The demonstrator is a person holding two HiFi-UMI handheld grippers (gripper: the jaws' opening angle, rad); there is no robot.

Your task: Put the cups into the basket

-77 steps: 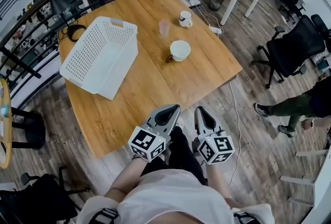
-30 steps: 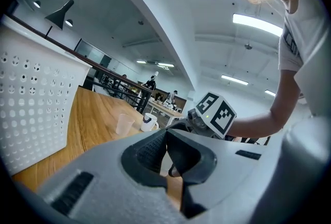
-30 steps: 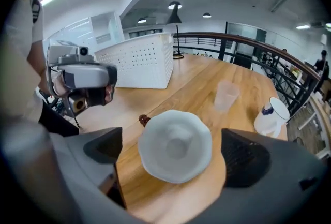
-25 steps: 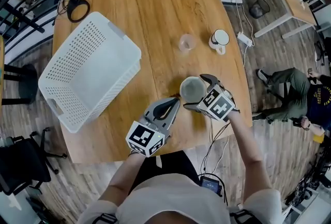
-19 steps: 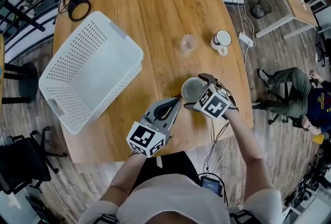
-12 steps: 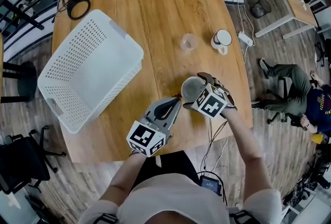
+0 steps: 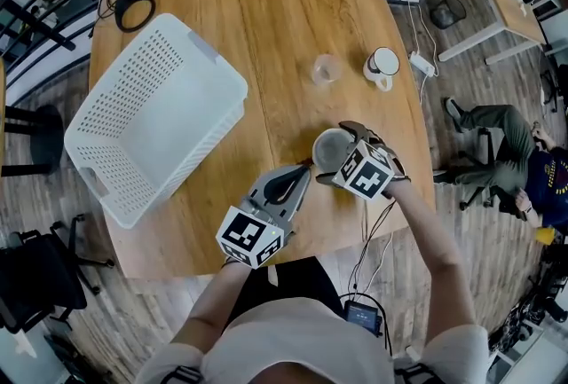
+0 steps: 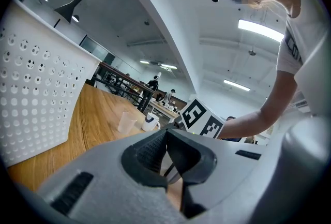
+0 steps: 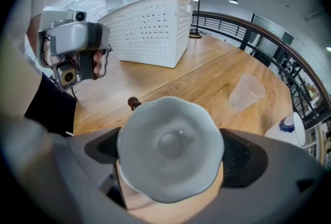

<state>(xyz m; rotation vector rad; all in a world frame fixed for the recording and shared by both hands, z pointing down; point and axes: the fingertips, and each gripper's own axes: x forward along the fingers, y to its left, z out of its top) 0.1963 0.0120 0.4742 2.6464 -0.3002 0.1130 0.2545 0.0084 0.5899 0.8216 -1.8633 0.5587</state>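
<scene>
Grasp step, seemingly: right gripper (image 7: 342, 155) with fingers clamped on both sides of the white scalloped cup (image 9: 169, 140), apparently not yet lifted off the desk (image 7: 266, 10), near its front edge; left gripper (image 7: 300, 174) just beside, fingers pressed together, empty; next, calls for a straight lift and a carry leftward to the white basket (image 7: 222, 116), well apart; farther back, clear plastic cup (image 7: 326, 69) and mug (image 7: 382, 67); warm wood top, black railing (image 9: 258, 29) beyond, plank floor (image 7: 177, 311).

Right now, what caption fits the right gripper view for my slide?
Right claw grips a white cup; white basket stands behind on wooden table.
</scene>
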